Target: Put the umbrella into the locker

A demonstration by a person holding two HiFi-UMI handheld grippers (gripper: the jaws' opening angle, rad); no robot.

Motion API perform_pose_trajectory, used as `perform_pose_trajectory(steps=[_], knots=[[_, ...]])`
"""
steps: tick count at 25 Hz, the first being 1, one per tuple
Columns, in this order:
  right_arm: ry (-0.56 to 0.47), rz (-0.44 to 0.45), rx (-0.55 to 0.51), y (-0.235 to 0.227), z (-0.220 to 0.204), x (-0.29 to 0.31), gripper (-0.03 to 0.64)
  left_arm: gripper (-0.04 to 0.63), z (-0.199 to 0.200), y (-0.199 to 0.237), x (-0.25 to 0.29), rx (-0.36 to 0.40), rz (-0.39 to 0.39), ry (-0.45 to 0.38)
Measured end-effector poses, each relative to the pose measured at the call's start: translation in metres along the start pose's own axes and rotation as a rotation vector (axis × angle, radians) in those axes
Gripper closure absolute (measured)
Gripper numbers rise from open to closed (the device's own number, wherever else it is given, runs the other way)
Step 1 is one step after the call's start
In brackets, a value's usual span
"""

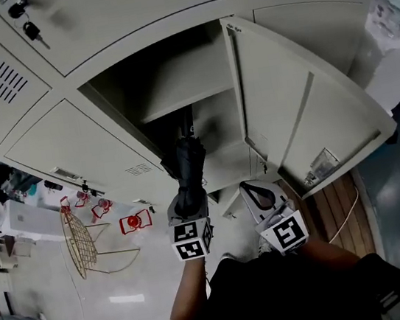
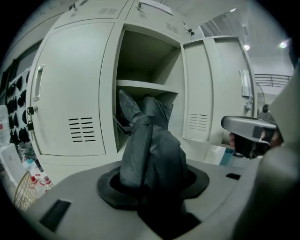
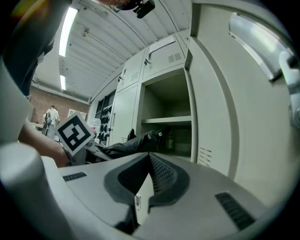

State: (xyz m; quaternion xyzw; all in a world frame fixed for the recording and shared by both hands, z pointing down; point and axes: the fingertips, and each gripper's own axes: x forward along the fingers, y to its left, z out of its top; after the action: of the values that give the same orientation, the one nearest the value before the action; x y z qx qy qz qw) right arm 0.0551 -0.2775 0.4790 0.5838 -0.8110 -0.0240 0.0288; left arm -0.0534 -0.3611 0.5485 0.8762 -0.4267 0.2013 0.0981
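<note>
**A:** Head view first. How far along are we?

**B:** Partway, I'd say. The locker (image 1: 173,77) stands open with its door (image 1: 313,116) swung wide. My left gripper (image 1: 189,203) is clamped on the folded umbrella (image 1: 186,166), jaws roughly half apart around the bundled cloth. The far end points into the locker's opening, under its shelf (image 1: 183,95). The bulk is outside the locker, so pushing it in and letting go are left.

**A:** And the right gripper (image 1: 261,197)?

**B:** It's low in front of the locker, beside the door's inner face, carrying nothing.

**A:** Left gripper view?

**B:** The umbrella (image 2: 150,150) rises from between my jaws, gripped at its thick lower part, and leans toward the locker's lower compartment. Its tip overlaps the dark space beneath the shelf (image 2: 145,86). Whether it has crossed the locker's front edge, I cannot tell here.

**A:** Right gripper view?

**B:** My jaws are pressed together with nothing between them. The gripper looks about level at the locker (image 3: 168,98). The umbrella (image 3: 136,143) lies slanted, its far end at the locker's mouth just below the shelf.

**A:** Arm pose?

**B:** The left forearm reaches toward the locker with its gripper tipped slightly down. The right one is held back, nearer me.
</note>
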Motion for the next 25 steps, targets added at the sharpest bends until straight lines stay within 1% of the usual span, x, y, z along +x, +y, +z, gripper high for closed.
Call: perform_pose_trajectory(steps=[4,9,13,16,21,22,25], knots=[[0.021,-0.011,-0.002,-0.001,-0.001,0.009,0.618,0.394,0.016,0.005,0.026,0.006,-0.023,0.005],[0.013,-0.060,0.009,-0.005,0.002,0.020,0.618,0.394,0.039,0.003,0.063,0.061,-0.066,0.009],[0.013,-0.073,0.039,-0.002,0.002,0.022,0.618,0.394,0.047,0.001,0.087,0.084,-0.078,0.055],[0.022,-0.092,0.037,-0.002,0.002,0.026,0.618,0.394,0.055,0.005,0.107,0.094,-0.089,0.087],[0.040,-0.106,0.044,-0.004,-0.002,0.034,0.618,0.393,0.065,0.011,0.139,0.088,-0.086,0.137],[0.043,-0.107,0.042,-0.005,-0.002,0.035,0.618,0.393,0.069,0.012,0.146,0.096,-0.086,0.137],[0.040,-0.114,0.022,-0.007,0.002,0.039,0.618,0.392,0.083,0.018,0.164,0.152,-0.069,0.143]])
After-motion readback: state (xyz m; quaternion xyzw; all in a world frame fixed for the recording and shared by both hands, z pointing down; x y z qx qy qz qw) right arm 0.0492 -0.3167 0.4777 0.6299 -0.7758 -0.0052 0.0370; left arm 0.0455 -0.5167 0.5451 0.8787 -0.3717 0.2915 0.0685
